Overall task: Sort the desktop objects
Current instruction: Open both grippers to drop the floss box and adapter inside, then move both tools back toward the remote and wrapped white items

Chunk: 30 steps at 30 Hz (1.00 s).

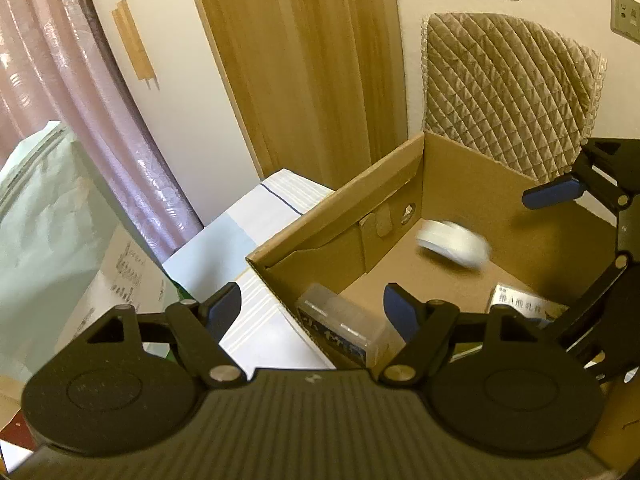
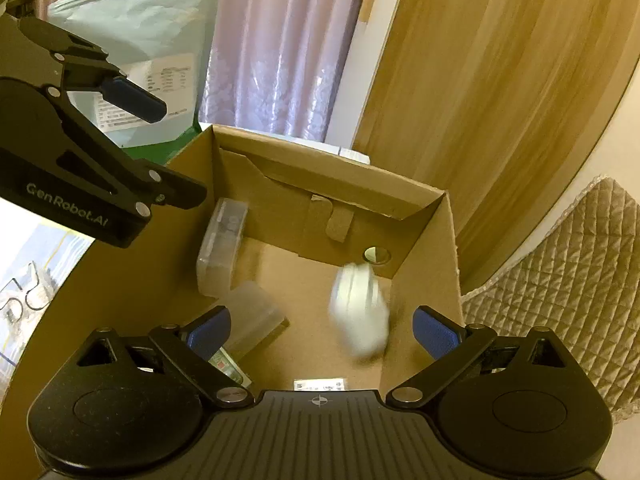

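Observation:
An open cardboard box (image 1: 344, 196) (image 2: 424, 200) stands below both grippers. A white round object (image 1: 454, 242) (image 2: 360, 312), blurred by motion, is loose inside it near the far corner and touches neither gripper. On the box floor lie a clear plastic case (image 1: 340, 326) (image 2: 222, 246), a second translucent case (image 2: 254, 316) and a small printed carton (image 1: 520, 306). My left gripper (image 1: 312, 306) is open over the box's left wall with nothing in it. My right gripper (image 2: 323, 330) is open above the box interior, empty; one of its blue fingers (image 1: 554, 194) shows in the left wrist view.
A pale green bag (image 1: 44, 216) (image 2: 136, 20) stands left of the box, before a pink curtain (image 1: 60, 80). A striped white cloth (image 1: 256, 320) covers the surface beside the box. A wooden door (image 1: 304, 68) and a quilted chair back (image 1: 504, 92) lie beyond.

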Each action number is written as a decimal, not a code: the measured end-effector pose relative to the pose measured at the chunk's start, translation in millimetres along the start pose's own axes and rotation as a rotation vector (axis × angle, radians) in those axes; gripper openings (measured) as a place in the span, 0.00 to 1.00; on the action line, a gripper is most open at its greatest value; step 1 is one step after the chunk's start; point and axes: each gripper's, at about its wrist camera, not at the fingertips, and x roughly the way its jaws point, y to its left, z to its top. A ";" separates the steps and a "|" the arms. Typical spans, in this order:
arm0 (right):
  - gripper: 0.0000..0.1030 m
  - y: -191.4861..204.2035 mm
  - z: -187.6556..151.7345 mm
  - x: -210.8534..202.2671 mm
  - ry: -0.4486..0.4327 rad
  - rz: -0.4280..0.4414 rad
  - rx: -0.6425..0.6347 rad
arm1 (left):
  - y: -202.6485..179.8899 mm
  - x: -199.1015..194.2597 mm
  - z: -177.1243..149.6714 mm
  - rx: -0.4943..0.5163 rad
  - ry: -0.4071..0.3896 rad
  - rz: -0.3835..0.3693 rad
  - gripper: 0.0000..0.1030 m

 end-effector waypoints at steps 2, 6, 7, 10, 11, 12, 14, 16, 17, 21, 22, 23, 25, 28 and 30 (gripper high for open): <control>0.97 2.2 -1.0 -3.6 -0.001 -0.001 -0.002 | 1.3 -4.4 -1.0 -0.006 -0.003 0.002 0.74; 0.97 6.0 -3.4 -12.1 -0.007 -0.005 -0.005 | 1.8 -12.9 -2.7 -0.011 -0.007 0.005 0.74; 0.97 6.8 -4.0 -14.3 -0.010 -0.007 -0.005 | 1.9 -15.4 -3.3 -0.012 -0.009 0.005 0.74; 0.97 8.5 -5.1 -21.5 -0.014 -0.011 0.002 | 2.4 -23.2 -5.3 -0.018 -0.012 0.006 0.74; 0.97 9.1 -5.5 -24.1 -0.015 -0.012 0.005 | 2.6 -25.9 -6.0 -0.021 -0.014 0.005 0.74; 0.97 10.0 -6.0 -27.2 -0.018 -0.013 0.008 | 2.8 -28.9 -6.9 -0.023 -0.016 0.005 0.75; 0.97 12.6 -7.1 -34.4 -0.024 -0.015 0.012 | 3.2 -35.6 -9.1 -0.028 -0.021 0.006 0.75; 0.97 15.6 -8.1 -41.7 -0.031 -0.018 0.014 | 3.8 -42.8 -11.9 -0.032 -0.027 0.006 0.76; 0.97 17.2 -8.6 -45.9 -0.034 -0.020 0.015 | 4.3 -46.9 -13.9 -0.032 -0.029 0.008 0.76; 0.97 24.7 -10.3 -66.4 -0.056 -0.022 0.037 | 9.2 -65.3 -24.0 -0.035 -0.035 0.017 0.78; 0.97 26.8 -10.8 -71.7 -0.063 -0.020 0.048 | 11.4 -70.4 -26.9 -0.039 -0.037 0.020 0.80; 0.97 29.1 -11.5 -77.1 -0.070 -0.018 0.060 | 14.2 -75.4 -30.3 -0.045 -0.036 0.023 0.80; 0.97 35.7 -12.5 -87.4 -0.088 -0.012 0.074 | 21.3 -85.5 -39.1 -0.064 -0.031 0.031 0.82; 0.97 45.5 -11.6 -106.2 -0.118 -0.003 0.084 | 33.5 -101.0 -54.6 -0.091 -0.024 0.052 0.85; 0.97 53.8 -10.4 -118.7 -0.137 0.007 0.085 | 42.2 -111.5 -67.2 -0.109 -0.017 0.071 0.88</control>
